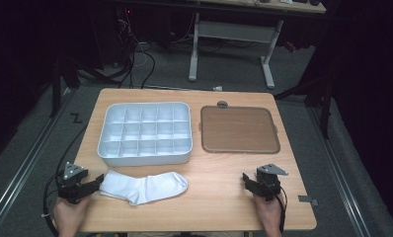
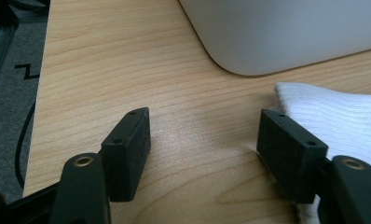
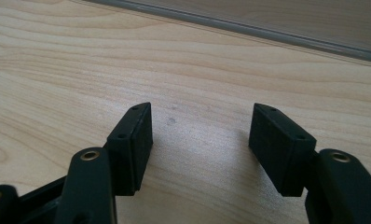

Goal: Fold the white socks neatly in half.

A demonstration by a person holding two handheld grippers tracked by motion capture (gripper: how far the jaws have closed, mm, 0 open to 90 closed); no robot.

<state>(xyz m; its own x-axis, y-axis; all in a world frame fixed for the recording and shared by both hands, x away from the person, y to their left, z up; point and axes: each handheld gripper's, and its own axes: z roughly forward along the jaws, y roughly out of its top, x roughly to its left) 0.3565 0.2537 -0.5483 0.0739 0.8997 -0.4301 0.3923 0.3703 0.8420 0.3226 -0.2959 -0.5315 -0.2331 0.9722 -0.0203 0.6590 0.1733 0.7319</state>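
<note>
A white sock lies flat near the table's front edge, left of centre, cuff end toward my left gripper. That gripper is open at the sock's cuff. In the left gripper view its right jaw rests against the sock's ribbed cuff and bare wood lies between the jaws, midway at my left gripper. My right gripper stands open at the front right over bare wood, with nothing between its jaws in the right gripper view.
A white divided organiser tray sits behind the sock, its rounded corner close in the left gripper view. A brown flat tray lies to its right, its grey rim ahead of the right gripper. The table's left edge is near.
</note>
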